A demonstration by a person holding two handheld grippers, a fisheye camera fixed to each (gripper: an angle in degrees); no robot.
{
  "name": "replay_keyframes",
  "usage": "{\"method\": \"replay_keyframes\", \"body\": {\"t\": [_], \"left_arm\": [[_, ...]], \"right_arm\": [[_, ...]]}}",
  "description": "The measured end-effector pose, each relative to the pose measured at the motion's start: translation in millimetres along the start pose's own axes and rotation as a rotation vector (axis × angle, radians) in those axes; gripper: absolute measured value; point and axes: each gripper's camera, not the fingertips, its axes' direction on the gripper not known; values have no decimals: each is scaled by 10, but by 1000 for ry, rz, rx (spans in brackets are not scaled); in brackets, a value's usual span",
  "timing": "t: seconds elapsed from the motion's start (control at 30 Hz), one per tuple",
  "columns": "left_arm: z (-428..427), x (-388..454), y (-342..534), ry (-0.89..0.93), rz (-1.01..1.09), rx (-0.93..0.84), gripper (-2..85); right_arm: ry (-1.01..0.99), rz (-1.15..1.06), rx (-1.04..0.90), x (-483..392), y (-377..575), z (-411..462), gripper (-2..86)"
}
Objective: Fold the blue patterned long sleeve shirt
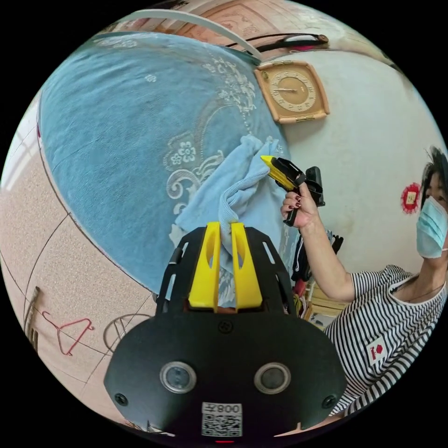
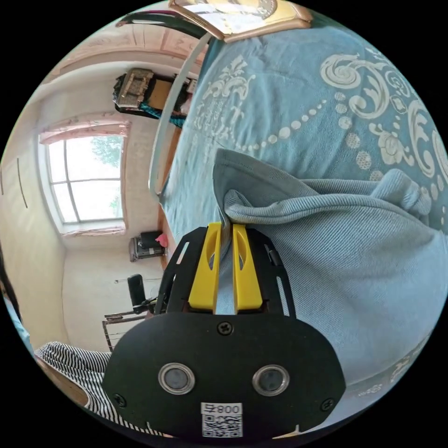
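A light blue ribbed shirt point(image 1: 242, 186) hangs lifted above a blue bedspread with white scroll patterns point(image 1: 126, 130). My left gripper point(image 1: 225, 226) is shut on one bunched edge of it. The right gripper point(image 1: 266, 161) comes into the left gripper view, held by a hand, and it pinches the cloth's other end. In the right gripper view my right gripper point(image 2: 227, 227) is shut on a folded edge of the shirt point(image 2: 336, 242), which spreads to the right over the bedspread point(image 2: 298, 93).
A person in a striped top point(image 1: 387, 336) stands beside the bed. A square clock point(image 1: 291, 91) lies past the bed's end. Hangers point(image 1: 70, 333) lie on the tiled floor. A window point(image 2: 86, 179) and a small stand point(image 2: 140, 289) are across the room.
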Motion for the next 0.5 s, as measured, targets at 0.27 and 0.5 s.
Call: {"method": "replay_keyframes", "body": {"t": [0.27, 0.5], "left_arm": [[-145, -368, 255, -31, -75, 136, 26], [189, -86, 185, -131, 132, 43, 4]], "right_arm": [[43, -168, 12, -1018, -289, -373, 44], [242, -276, 11, -1633, -405, -398, 7]]}}
